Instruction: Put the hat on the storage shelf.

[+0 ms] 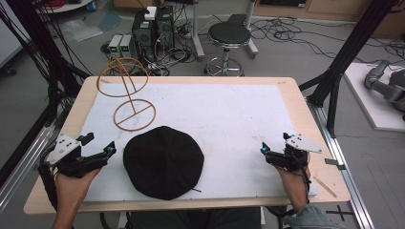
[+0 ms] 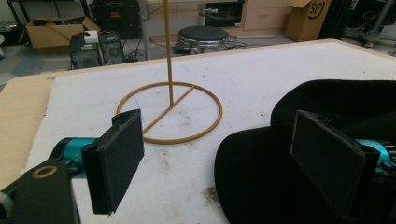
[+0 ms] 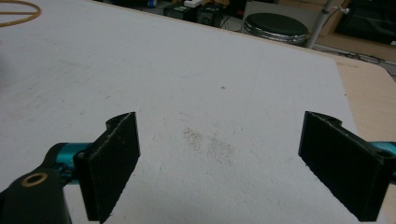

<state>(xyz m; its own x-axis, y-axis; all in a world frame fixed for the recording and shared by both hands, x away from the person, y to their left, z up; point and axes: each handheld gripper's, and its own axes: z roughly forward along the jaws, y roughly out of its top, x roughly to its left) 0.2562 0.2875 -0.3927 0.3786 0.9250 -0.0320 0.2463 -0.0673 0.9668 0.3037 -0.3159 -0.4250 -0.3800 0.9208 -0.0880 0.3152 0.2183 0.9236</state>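
A: Where do the two tools sit?

B: In the high view the left gripper [image 1: 98, 147] rests at the near left corner of the table [image 1: 296, 102], and the right gripper [image 1: 265, 149] at the near right. Both point inward over the white mat [image 1: 239, 119].

A: Are they clamped on anything?

B: No. In each gripper view the two black jaws stand wide apart with only bare mat between them.

A: And the black beret?

B: The black beret [image 1: 163, 162] lies flat on the mat just beside the left gripper, on its inner side. In the left gripper view the beret's edge rises behind the right-hand jaw; I cannot tell whether they touch.

A: The stand?

B: The wire hat stand [image 1: 129, 93] is upright ahead of the left gripper, beyond the beret, its ring base on the mat. It is well apart from the right gripper.
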